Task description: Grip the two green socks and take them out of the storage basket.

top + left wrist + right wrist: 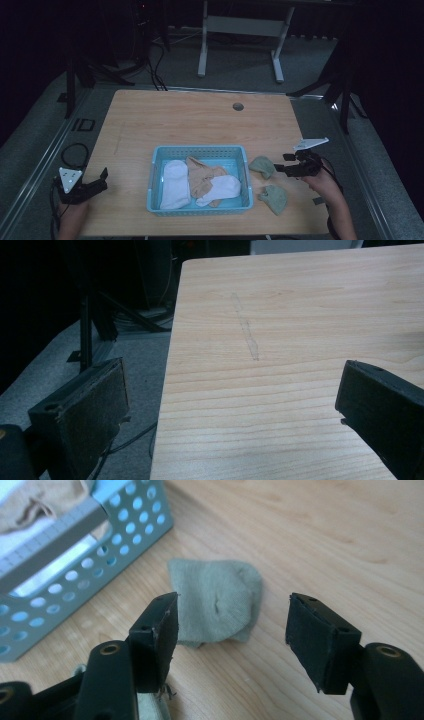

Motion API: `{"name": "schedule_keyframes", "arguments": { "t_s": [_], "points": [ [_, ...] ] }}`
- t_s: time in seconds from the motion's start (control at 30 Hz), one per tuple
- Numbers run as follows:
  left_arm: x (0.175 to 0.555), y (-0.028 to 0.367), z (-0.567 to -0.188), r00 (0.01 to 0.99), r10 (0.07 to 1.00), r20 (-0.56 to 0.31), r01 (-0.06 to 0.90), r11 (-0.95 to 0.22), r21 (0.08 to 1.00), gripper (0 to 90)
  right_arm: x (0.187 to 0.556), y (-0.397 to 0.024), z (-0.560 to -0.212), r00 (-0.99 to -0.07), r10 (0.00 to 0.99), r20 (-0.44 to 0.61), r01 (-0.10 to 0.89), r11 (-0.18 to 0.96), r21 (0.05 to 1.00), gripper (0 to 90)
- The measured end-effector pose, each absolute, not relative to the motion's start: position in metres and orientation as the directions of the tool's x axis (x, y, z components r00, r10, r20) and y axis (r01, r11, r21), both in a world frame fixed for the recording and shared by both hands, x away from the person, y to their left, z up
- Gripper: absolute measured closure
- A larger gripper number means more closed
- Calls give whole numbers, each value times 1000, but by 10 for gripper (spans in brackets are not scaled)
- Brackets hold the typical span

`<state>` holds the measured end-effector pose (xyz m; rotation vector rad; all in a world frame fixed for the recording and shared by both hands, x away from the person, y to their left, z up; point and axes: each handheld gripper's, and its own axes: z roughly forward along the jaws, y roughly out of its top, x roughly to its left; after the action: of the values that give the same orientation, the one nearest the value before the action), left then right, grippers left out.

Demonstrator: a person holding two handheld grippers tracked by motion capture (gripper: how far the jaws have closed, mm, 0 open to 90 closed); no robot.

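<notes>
A wooden table [200, 120] sits in a dim room, and near its front edge stands a light blue perforated basket [199, 150]. Inside it lie a white sock [175, 184] along the left side, a tan sock [202, 177] crumpled in the middle, and another white sock [220, 189] toward the right front, overlapping the tan one.

Just to the right of the basket, on the bare wood, lie two grey-green socks. The farther one [262, 166] is near the basket's right wall; the nearer one [274, 198] lies a little closer to the table's front edge, apart from the first.

The person's right hand [320, 180] holds the right gripper [281, 164] low over the table, pointed leftward at the farther grey-green sock. In the right gripper view its jaws stand wide apart with nothing between them, and that sock [217, 600] lies folded on the wood just beyond the fingertips, with the basket's holed wall [115, 545] to the left. A bit of the other grey-green sock [150, 707] shows at the bottom edge under the left jaw.

The left gripper [100, 181] is held at the table's front left corner, well away from the basket. Its jaws too are spread wide and hold nothing. In the left gripper view one jaw hangs over the grey carpet floor [135, 370] beside the table's edge and the other over the wood, where a faint grey streak [246, 327] marks the surface.

A round cable hole [238, 106] sits near the table's far edge.
</notes>
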<state>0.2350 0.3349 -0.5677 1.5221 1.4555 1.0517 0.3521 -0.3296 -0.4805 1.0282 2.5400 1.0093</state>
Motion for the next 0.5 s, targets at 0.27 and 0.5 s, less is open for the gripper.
{"name": "schedule_keyframes", "arguments": {
  "t_s": [0.27,0.5],
  "points": [
    [235,335,-568,6,999,53,364,-52,930,4,346,-350,-483,-663,741,103,565,406,719,185],
    [235,335,-568,8,998,55,366,-55,929,4,341,-369,-499,-592,803,62,560,355,748,136]
  ]
}}
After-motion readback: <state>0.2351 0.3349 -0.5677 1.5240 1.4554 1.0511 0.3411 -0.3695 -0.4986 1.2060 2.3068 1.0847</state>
